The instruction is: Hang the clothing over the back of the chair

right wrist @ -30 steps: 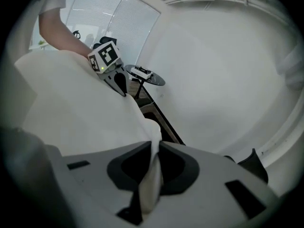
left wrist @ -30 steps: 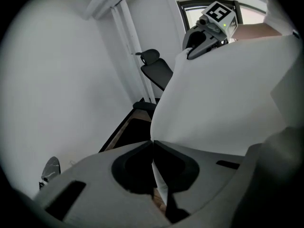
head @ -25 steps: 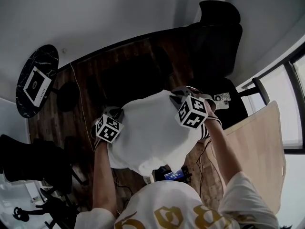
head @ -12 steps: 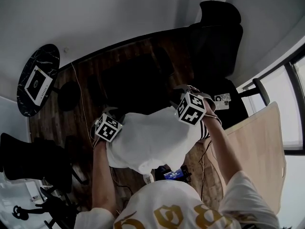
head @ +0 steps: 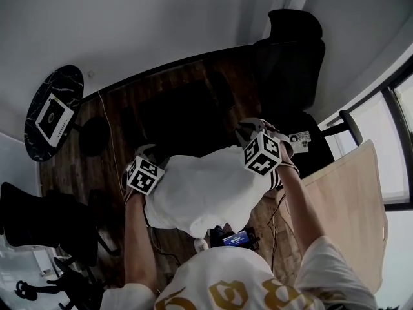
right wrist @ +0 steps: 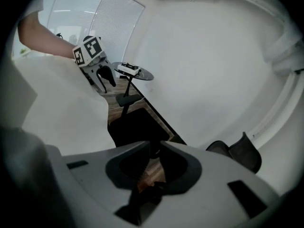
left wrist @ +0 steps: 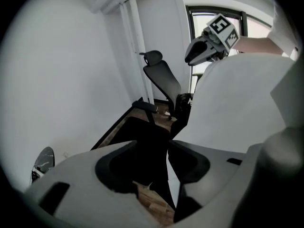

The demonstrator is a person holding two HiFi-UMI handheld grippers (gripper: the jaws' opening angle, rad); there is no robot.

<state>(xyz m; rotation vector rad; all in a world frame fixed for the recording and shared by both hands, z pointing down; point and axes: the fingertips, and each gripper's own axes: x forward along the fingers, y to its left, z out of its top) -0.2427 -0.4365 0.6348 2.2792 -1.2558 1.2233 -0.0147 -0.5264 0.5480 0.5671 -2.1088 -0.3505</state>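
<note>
The white garment (head: 206,189) lies draped over the back of a dark chair; the chair's black seat (head: 187,112) shows beyond it. My left gripper (head: 150,151) hangs at the cloth's left top edge. Its jaws are opening and stand wide, and between them I see only the seat and the floor. My right gripper (head: 249,127) is at the cloth's right top edge, its jaws closing to a narrow gap with nothing in it. In the left gripper view the garment (left wrist: 237,103) fills the right side, beside the gripper (left wrist: 168,148). In the right gripper view it (right wrist: 57,108) fills the left, beside the gripper (right wrist: 154,148).
A black office chair with a headrest (head: 290,50) stands by the window at the back right. A round dark side table (head: 55,112) bearing a white card is at the left. A pale wooden panel (head: 348,186) leans at the right. Another dark chair (head: 39,218) stands at the lower left.
The garment's top edge has dropped from between the two grippers and settled lower on the chair back. Both grippers have let go of it and lifted slightly.
</note>
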